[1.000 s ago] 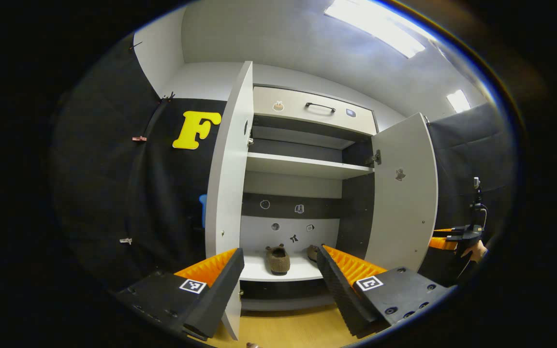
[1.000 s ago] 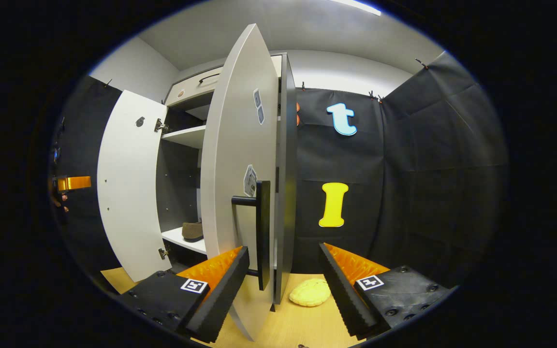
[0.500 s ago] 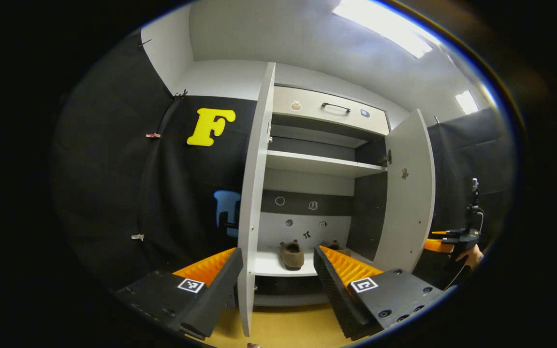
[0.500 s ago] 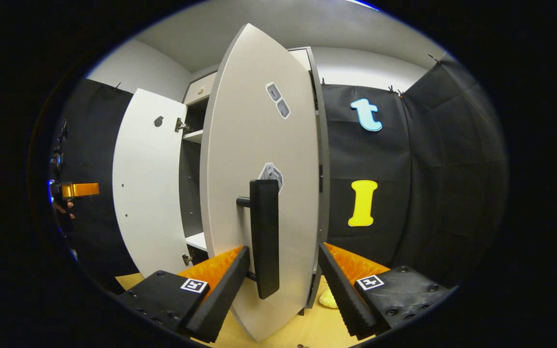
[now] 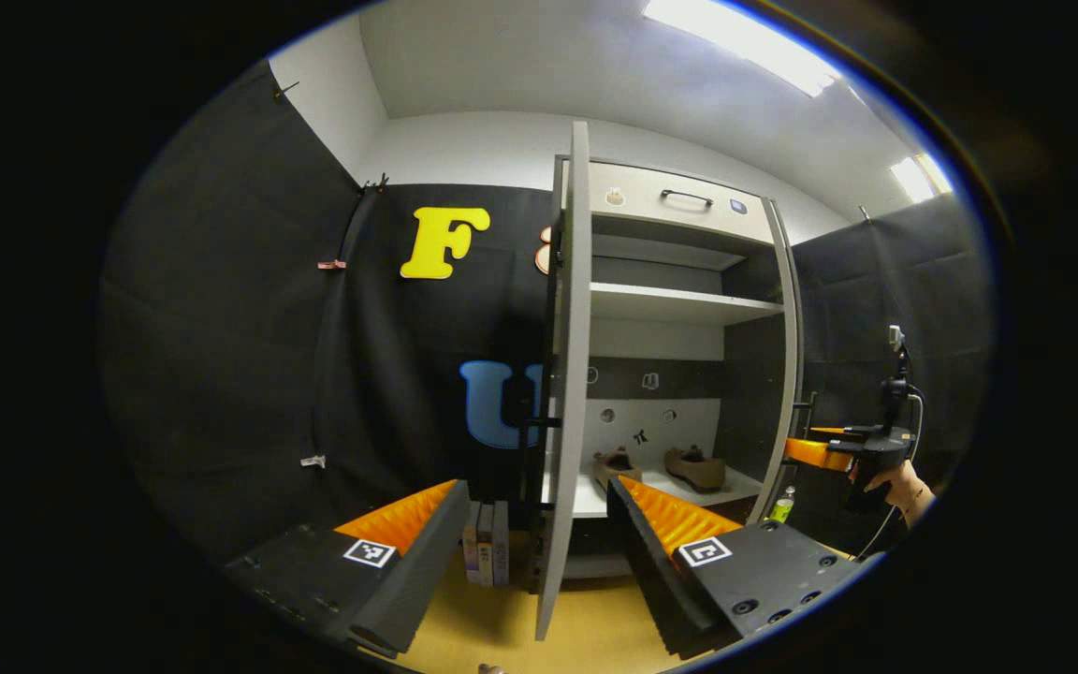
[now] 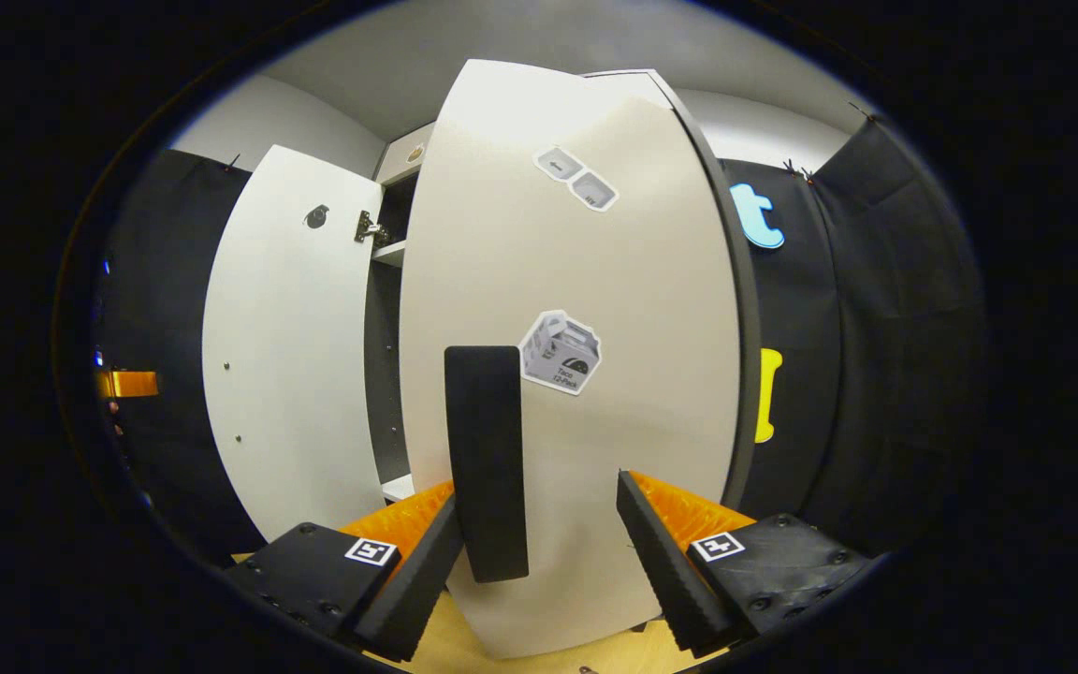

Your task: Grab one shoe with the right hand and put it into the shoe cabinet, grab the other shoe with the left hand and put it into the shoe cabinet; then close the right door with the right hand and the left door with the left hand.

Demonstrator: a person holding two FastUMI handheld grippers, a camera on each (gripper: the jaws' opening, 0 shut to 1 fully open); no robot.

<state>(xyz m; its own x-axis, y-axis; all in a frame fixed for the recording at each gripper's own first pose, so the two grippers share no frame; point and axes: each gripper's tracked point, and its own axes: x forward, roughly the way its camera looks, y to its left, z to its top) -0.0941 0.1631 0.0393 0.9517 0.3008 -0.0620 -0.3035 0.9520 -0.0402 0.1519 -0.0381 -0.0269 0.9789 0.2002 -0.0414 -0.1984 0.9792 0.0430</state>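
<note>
left gripper [image 5: 531, 534] is open, empty, fingers wide apart, facing the cabinet [image 5: 670, 281] from the front-left. the left door [image 5: 565, 374] stands edge-on just ahead of it, between its fingers, not touched. past that door, two shoes [image 5: 619, 465] [image 5: 694, 468] sit side by side on the bottom shelf [image 5: 670, 487], ahead and slightly right of the left gripper. right gripper [image 6: 539, 552] is open too, holding nothing; the right door [image 6: 586, 374] is close in front of it, its handle [image 6: 485, 459] upright between the fingers, nearer the left finger; contact unclear. left door [image 6: 286, 346] is seen ahead-left of the right gripper, wide open. right gripper [image 5: 815, 452] and a hand [image 5: 895, 479] sit far right by the right door's edge [image 5: 787, 374]. books [image 5: 487, 554] on the floor [image 5: 586, 637] just ahead of the left gripper.
</note>
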